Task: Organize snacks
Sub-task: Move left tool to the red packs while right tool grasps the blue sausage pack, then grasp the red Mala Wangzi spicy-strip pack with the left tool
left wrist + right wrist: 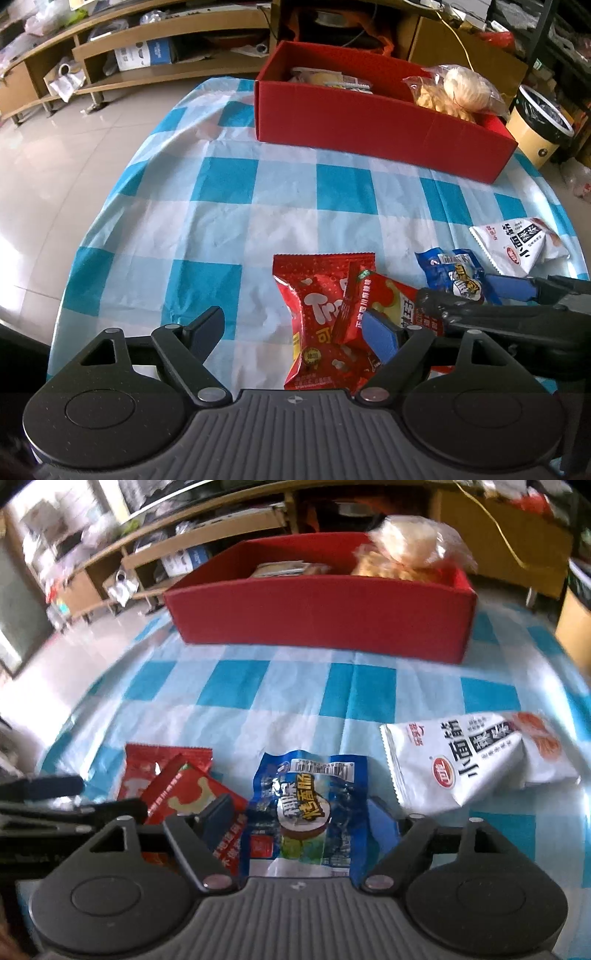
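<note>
A table under a blue-and-white checked cloth [229,184] carries everything; at its far side stands a red box [369,125] already holding a clear bag of pale puffs [458,92] and flat packets; nearer lie a white packet [476,764], a blue packet [306,812] and two overlapping red packets [325,314]; the left gripper [295,332] stands open with the red packets between its fingers, unpressed; the right gripper [299,823] stands open astride the blue packet
</note>
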A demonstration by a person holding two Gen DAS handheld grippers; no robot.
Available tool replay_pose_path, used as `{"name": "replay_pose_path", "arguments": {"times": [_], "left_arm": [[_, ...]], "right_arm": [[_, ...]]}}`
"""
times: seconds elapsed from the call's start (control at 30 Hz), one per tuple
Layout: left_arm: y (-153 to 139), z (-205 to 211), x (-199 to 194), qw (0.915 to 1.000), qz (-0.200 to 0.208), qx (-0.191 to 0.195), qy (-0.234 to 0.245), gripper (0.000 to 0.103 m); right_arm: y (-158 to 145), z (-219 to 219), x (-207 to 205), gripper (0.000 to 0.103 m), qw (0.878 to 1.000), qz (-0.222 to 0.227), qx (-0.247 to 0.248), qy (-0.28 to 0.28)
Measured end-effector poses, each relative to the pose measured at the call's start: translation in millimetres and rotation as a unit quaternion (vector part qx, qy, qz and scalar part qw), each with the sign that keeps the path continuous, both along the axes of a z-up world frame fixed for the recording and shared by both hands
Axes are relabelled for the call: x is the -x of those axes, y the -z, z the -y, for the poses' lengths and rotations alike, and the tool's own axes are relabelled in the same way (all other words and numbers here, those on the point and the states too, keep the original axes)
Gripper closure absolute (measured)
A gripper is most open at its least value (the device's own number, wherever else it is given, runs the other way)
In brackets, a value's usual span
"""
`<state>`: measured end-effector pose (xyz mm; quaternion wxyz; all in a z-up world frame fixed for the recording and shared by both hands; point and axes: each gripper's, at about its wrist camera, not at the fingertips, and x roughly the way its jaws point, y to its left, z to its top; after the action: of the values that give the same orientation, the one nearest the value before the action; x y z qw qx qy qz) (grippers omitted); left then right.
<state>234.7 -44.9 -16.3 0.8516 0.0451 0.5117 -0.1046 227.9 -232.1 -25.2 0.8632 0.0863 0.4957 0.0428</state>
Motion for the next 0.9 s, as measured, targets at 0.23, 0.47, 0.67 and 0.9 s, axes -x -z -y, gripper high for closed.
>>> {"name": "replay_pose_path", "arguments": {"times": [0.23, 0.47, 0.67, 0.9], "left_arm": [[-5.1, -6.6, -1.0, 0.9999, 0.006, 0.006, -0.010, 0.017], [-6.2, -12.2, -1.6, 0.9999, 0.006, 0.008, -0.012, 0.016], [-6.8, -11.3, -2.0, 0.9998, 0.003, 0.018, -0.008, 0.015], [-4.0, 7.4, 4.1, 0.9974, -0.029, 0.064, 0.019, 0.015]], "right_arm": [[4.2, 2.3, -3.0, 0.010, 1.000, -0.003, -0.018, -0.017], [-0.7, -0.2, 0.0, 0.038, 1.000, 0.006, 0.002, -0.025], [-6.2, 6.7, 6.9, 0.038, 0.999, 0.014, 0.004, -0.029], [-33.4, 40.6, 25.7, 0.038, 0.999, 0.042, -0.024, 0.009]]}}
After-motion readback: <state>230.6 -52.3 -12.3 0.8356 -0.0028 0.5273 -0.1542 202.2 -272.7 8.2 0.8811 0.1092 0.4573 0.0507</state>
